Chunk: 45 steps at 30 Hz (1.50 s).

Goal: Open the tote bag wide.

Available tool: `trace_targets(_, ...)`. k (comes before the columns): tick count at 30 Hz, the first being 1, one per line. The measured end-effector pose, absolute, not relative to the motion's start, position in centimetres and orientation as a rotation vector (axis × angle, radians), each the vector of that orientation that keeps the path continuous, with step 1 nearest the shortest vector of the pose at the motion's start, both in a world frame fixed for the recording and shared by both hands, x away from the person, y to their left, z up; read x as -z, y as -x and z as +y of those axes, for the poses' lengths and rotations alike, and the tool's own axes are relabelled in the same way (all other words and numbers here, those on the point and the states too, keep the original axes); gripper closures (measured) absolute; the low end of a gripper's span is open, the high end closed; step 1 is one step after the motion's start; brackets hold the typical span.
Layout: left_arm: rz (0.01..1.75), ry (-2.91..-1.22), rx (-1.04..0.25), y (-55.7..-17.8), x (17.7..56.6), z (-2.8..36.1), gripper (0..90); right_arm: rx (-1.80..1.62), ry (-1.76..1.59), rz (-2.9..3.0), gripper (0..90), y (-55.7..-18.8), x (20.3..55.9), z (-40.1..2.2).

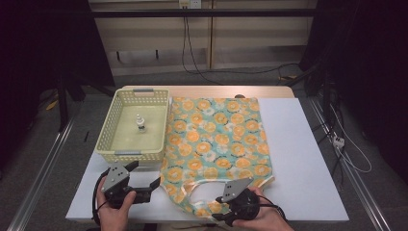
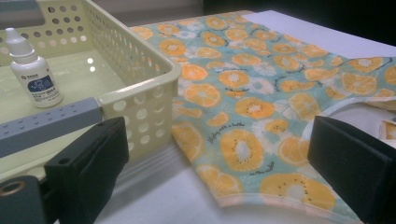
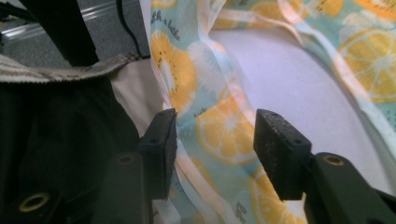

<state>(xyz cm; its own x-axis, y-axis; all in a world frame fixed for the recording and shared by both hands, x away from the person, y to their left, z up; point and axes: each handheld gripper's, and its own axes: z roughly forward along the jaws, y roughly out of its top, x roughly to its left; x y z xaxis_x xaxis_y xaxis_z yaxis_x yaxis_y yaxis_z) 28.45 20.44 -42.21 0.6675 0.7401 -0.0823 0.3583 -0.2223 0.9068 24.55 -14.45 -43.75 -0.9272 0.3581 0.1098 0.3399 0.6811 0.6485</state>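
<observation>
straddling the near strap of the teal cloth garment with orange-slice print (image 1: pixel 216 139), spread flat on the white table (image 1: pixel 303 159) beside the pale yellow perforated plastic basket (image 1: pixel 108 130), right gripper (image 3: pixel 215 140) is part-open, left gripper (image 1: pixel 144 185) wide and empty; next, likely, pinch that strap.

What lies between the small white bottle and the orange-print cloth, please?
The basket's perforated side wall lies between them: the bottle stands inside it and the cloth lies flat just outside. The left gripper view shows it best.
</observation>
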Motion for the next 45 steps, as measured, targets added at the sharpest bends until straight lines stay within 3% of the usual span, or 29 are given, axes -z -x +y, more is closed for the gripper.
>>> trace_targets(7, 0.872, -1.831, -0.452, -28.5, 42.2, 20.5, 5.0, -1.044, -0.590, 2.879, 50.3, -24.6, 44.5, -14.3)
trace_targets(13, 0.872, -1.831, -0.451, -28.5, 42.2, 20.5, 5.0, -1.026, -0.612, 2.853, 73.5, -25.2, 44.5, -14.6)
trace_targets(15, 0.872, -1.832, -0.451, -28.5, 42.2, 20.4, 5.0, -1.024, -0.631, 2.853, 75.2, -25.3, 44.5, -14.6)
trace_targets(20, 0.872, -1.833, -0.450, -28.5, 42.2, 20.5, 5.0, -1.043, -0.621, 2.865, 63.4, -25.2, 44.3, -14.8)
trace_targets(23, 0.873, -1.831, -0.450, -28.5, 42.2, 20.5, 5.0, -1.076, -0.601, 2.861, 50.6, -24.6, 43.6, -15.3)
trace_targets(29, 0.871, -1.835, -0.450, -28.5, 42.2, 20.4, 5.0, -1.026, -0.569, 2.887, 44.9, -23.6, 44.3, -14.8)
trace_targets(34, 0.872, -1.830, -0.449, -28.5, 42.2, 20.5, 5.0, -1.024, -0.588, 2.881, 58.9, -24.0, 44.3, -14.6)
trace_targets(35, 0.871, -1.832, -0.446, -28.5, 42.2, 20.5, 5.0, -1.025, -0.596, 2.875, 67.2, -24.3, 44.3, -14.6)
trace_targets(38, 0.870, -1.832, -0.446, -28.5, 42.2, 20.5, 5.0, -1.065, -0.628, 2.874, 78.4, -24.7, 44.4, -14.8)
trace_targets(42, 0.871, -1.830, -0.448, -28.5, 42.2, 20.4, 5.0, -1.114, -0.654, 2.868, 88.2, -25.1, 44.1, -15.1)
trace_targets(45, 0.871, -1.833, -0.448, -28.5, 42.2, 20.4, 5.0, -1.155, -0.672, 2.848, 88.9, -25.2, 43.8, -15.3)
